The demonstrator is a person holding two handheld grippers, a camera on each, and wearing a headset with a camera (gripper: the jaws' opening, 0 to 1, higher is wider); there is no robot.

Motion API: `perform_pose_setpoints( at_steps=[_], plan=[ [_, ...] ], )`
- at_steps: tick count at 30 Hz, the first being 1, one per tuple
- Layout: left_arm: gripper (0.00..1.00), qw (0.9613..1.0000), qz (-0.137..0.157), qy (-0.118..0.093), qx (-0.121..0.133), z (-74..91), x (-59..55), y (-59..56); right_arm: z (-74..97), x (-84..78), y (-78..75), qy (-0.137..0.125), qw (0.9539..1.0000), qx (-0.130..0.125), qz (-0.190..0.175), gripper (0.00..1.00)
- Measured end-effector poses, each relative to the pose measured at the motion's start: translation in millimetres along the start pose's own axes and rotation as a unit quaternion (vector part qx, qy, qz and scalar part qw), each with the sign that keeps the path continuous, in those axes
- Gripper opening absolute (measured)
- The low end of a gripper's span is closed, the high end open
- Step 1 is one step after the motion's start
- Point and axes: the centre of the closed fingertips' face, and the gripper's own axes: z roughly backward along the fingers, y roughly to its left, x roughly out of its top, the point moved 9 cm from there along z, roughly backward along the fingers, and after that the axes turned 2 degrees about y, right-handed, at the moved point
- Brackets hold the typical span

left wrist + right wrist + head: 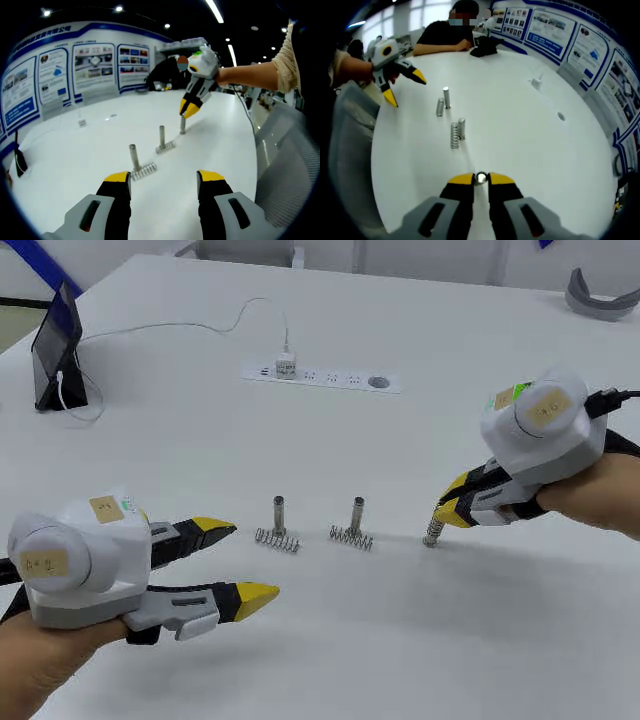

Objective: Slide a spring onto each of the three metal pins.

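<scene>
Count on the desk point(400, 650): three pins, three springs, two tools. The pins are stood upright in one row across the head view.

- First pin point(279, 512), the one nearest the left tool point(247, 560), is bare. First spring point(277, 540) is laid flat on the desk against its base, on the near side.
- Second pin point(357, 513) is bare as well. Second spring point(352, 537) is laid flat against its base in the same way.
- Third pin point(481, 177) is ringed by the third spring point(433, 535), which is stood upright around it.

Right tool point(445, 515) is angled down onto the top of the third pin. Its jaws are drawn almost together and clamped on the upper end of the third spring. The round pin top is seen between the tips in the right gripper view.

Left tool is held just above the desk, short of the first pin. Its jaws are spread wide with nothing gripped, and the tips are pointed toward the row.

Further back, a power strip point(320, 375) is seen with a white charger point(286, 364) plugged in. A tablet point(58, 350) is propped at the far corner.
</scene>
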Motion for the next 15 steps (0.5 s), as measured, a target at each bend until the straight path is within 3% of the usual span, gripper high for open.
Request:
perform_pose_setpoints(
  at_steps=[15],
  plan=[
    [0.54,1.0000,0.003,0.001,0.002,0.5,-1.8,-1.2,-9.1,-7.7,0.1,0.008,0.9999,0.004,-0.011,0.12]
  ],
)
